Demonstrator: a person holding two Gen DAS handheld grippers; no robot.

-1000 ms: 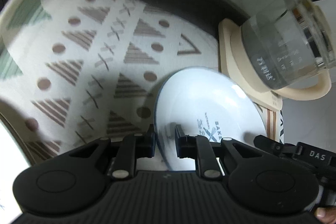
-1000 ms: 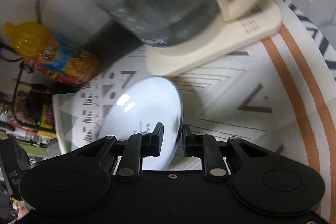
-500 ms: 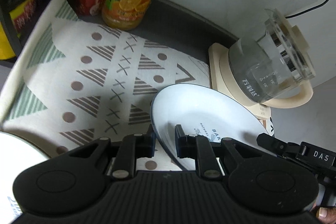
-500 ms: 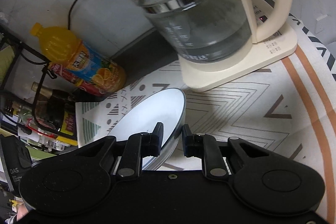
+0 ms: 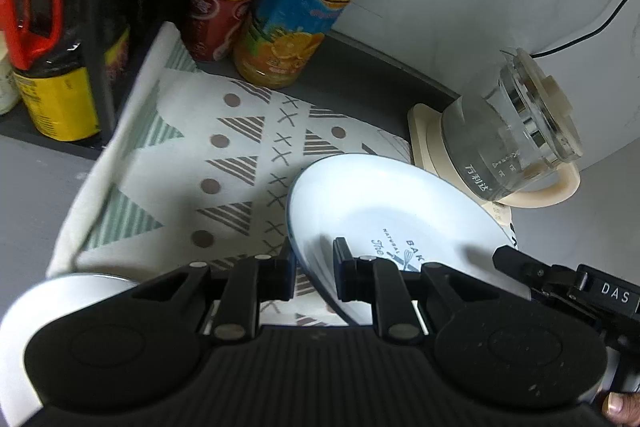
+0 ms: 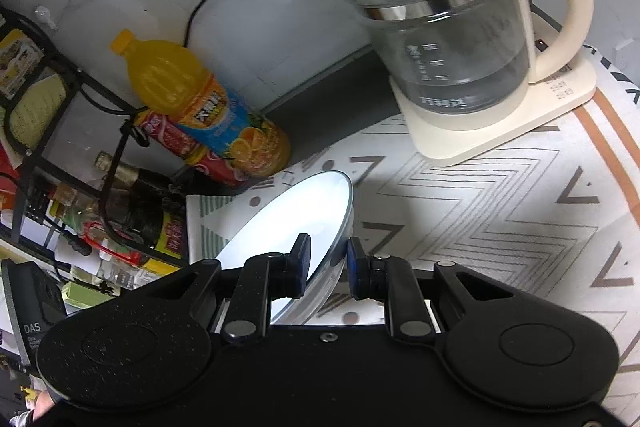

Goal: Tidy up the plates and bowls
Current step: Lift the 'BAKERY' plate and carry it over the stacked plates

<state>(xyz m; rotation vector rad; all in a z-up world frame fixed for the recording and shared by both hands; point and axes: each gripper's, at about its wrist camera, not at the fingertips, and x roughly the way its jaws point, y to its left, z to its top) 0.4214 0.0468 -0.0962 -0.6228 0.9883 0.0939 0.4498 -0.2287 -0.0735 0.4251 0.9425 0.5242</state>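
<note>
A white plate (image 5: 384, 207) with a blue rim and printed lettering is held in the air above the patterned mat (image 5: 224, 163) by both grippers. My left gripper (image 5: 315, 267) is shut on its near-left rim. My right gripper (image 6: 327, 269) is shut on the opposite rim, where the plate (image 6: 292, 223) shows edge-on and tilted. The right gripper's body (image 5: 568, 287) shows at the plate's right in the left wrist view. A second white dish (image 5: 52, 291) lies at the lower left, partly hidden by the left gripper.
A glass kettle (image 6: 448, 39) on a cream base (image 6: 500, 131) stands at the back right. An orange juice bottle (image 5: 304, 7) and red cans (image 5: 220, 7) stand by the wall. A black wire rack (image 6: 60, 167) with bottles stands on the left. A zigzag mat (image 6: 500, 227) lies under the kettle.
Both grippers have lifted the plate higher and drawn back from the kettle and mat. The second white dish has come into view at the lower left.
</note>
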